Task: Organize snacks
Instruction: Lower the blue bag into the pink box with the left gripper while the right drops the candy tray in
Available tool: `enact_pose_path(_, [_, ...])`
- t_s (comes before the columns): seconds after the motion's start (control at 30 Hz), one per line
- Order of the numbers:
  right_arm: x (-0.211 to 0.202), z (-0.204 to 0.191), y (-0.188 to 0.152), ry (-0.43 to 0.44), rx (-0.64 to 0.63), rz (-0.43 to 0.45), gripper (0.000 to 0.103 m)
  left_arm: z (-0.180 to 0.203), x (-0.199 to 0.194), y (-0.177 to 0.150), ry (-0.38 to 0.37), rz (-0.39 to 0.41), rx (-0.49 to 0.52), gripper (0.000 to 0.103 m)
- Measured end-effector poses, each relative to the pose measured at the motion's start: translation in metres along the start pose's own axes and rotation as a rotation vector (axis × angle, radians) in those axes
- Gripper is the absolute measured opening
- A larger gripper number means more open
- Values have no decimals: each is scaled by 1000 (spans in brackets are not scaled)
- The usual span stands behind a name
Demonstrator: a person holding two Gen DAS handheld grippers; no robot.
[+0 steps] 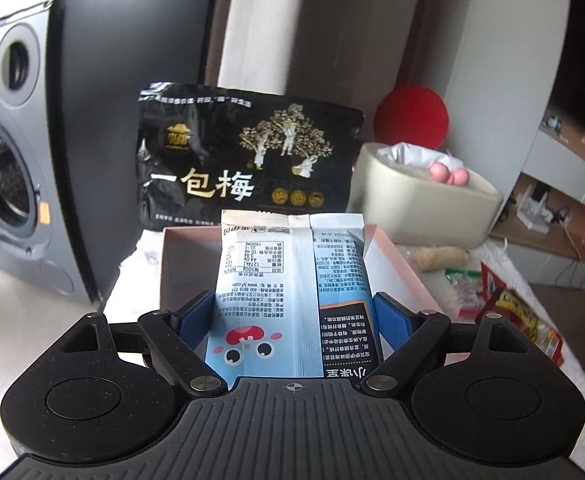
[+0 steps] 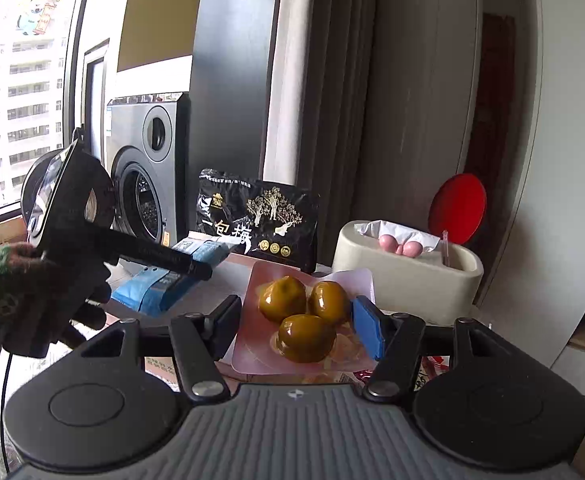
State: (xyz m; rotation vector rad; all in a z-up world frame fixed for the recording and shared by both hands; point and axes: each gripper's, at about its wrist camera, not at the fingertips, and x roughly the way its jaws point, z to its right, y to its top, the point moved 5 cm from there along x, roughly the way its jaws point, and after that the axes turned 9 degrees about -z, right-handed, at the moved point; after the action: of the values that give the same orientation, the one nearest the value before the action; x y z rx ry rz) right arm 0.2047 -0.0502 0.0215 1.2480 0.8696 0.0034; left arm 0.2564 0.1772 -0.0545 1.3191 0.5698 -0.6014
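Note:
My left gripper (image 1: 294,316) is shut on a blue-and-white snack packet (image 1: 292,296), held over an open pink box (image 1: 396,264). From the right wrist view the same packet (image 2: 164,286) hangs under the left gripper (image 2: 200,270) above the box. My right gripper (image 2: 296,320) is shut on a clear pink pack of three brown glazed eggs (image 2: 304,316), held to the right of the box. A black plum bag (image 1: 248,164) stands upright behind the box; it also shows in the right wrist view (image 2: 258,218).
A beige tissue box (image 1: 424,204) with pink balls and a red round lid (image 1: 410,116) sit to the right. Loose snack packs (image 1: 524,320) lie on the white cloth at right. A grey washing machine (image 1: 8,184) stands at left.

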Motion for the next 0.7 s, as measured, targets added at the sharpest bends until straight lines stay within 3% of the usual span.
enact_pose_path(0.1, [39,0,24,50,46,-30,61,2,7,-5,-31,0,41,89])
enact_pose_path(0.23, [96,-18,56,169,104,-82,62,7,16,-13,-10,-21,90,89])
enact_pose_path(0.37, [139,-34,63,280,145,-160,65,8,20,-17,-2,-19,122,89])
enact_pose_path(0.57, [116,0,52,194,138,-102,73,4,14,-6,-31,19,78,85])
enact_pose_path(0.7, [92,49,21,18,137,-95,77,2,-9,1,-49,83,1,84])
